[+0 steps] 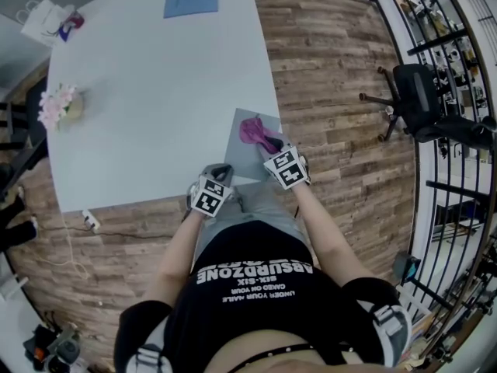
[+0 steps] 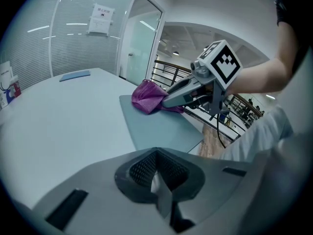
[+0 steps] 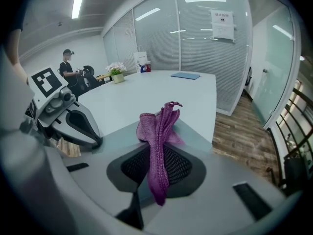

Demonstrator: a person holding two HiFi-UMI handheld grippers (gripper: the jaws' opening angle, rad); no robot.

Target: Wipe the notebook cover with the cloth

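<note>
Right gripper (image 1: pixel 272 143) pinching cloth (image 1: pixel 255 132) on notebook (image 1: pixel 243 158), flowers (image 1: pixel 59 105), blue folder (image 1: pixel 191 1) beyond

The cloth (image 3: pixel 159 131) is magenta with a fine knit weave, the notebook (image 1: pixel 242 158) plain grey-blue. The table (image 1: pixel 155 92) is white, the floor (image 1: pixel 334 68) brown wood-plank.

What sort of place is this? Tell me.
Probably an office meeting room: a big white table, glass walls with blinds and a posted notice, and an office chair on the wood floor.
</note>
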